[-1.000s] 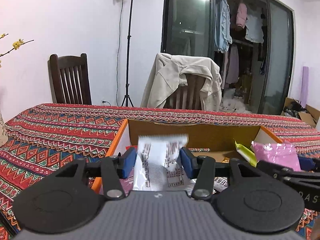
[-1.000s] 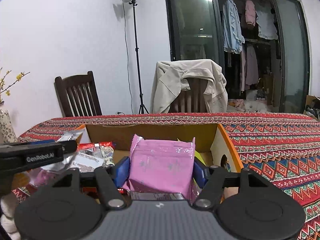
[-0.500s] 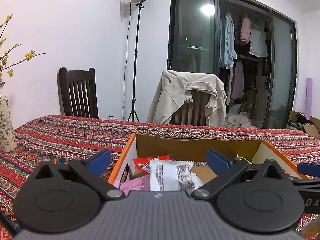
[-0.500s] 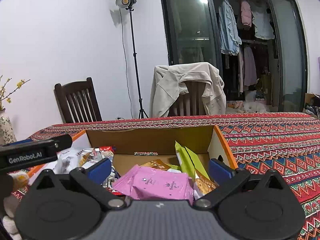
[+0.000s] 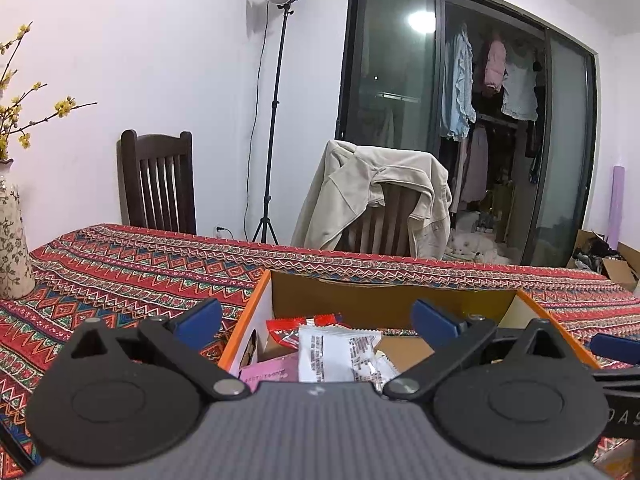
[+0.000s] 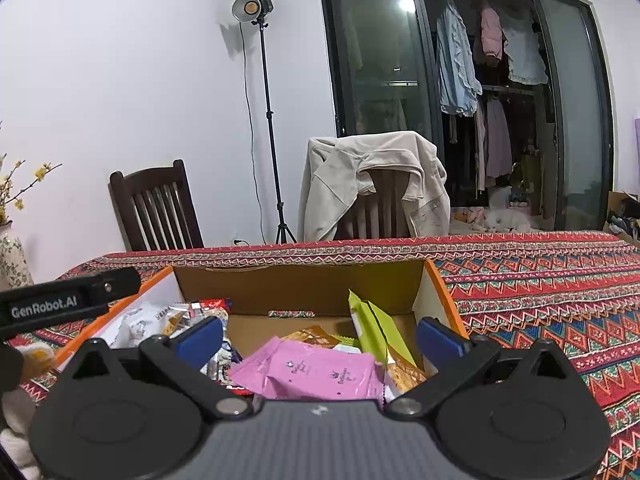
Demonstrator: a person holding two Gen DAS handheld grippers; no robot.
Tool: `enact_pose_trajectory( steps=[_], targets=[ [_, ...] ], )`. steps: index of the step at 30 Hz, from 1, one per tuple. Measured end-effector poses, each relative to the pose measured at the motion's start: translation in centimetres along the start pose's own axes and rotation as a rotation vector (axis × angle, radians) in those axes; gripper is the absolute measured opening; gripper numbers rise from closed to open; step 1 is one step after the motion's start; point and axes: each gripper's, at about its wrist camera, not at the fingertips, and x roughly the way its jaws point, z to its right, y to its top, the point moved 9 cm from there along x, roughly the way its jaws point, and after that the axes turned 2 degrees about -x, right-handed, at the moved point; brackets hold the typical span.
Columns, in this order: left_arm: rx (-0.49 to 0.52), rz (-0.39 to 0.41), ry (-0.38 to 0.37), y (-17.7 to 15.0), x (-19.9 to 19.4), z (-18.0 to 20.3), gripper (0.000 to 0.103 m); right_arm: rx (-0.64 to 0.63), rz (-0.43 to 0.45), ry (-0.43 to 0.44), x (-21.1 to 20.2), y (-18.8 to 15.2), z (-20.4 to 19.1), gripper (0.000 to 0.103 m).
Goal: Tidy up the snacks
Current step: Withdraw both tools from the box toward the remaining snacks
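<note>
An orange-edged cardboard box sits on the patterned tablecloth and holds several snack packets. My left gripper is open and empty above the box's left end, over a white printed packet, a red packet and a pink packet. My right gripper is open and empty above the box at its right end, over a pink packet, a green packet and a golden packet. The left gripper's arm shows at the left of the right wrist view.
Red patterned tablecloth covers the table. A floral vase stands at the far left. Two wooden chairs stand behind the table, one draped with a beige jacket. A light stand and a glass-door wardrobe are behind.
Both grippers opened and let go: the white packet and the pink packet now lie in the box. Both grippers have risen and pulled back slightly.
</note>
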Motion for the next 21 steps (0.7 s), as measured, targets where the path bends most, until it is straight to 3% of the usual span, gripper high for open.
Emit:
enact_pose_trajectory(
  steps=[11, 21],
  targets=[
    [-0.024, -0.073, -0.001, 1.4, -2.4, -0.6, 0.103, 0.008, -0.044, 0.038, -3.7, 1.3, -0.5, 0.103],
    [-0.016, -0.167, -0.013, -1.2, -4.6, -1.2, 0.103, -0.029, -0.086, 0.028, -7.3, -1.3, -0.4, 0.103]
  ],
)
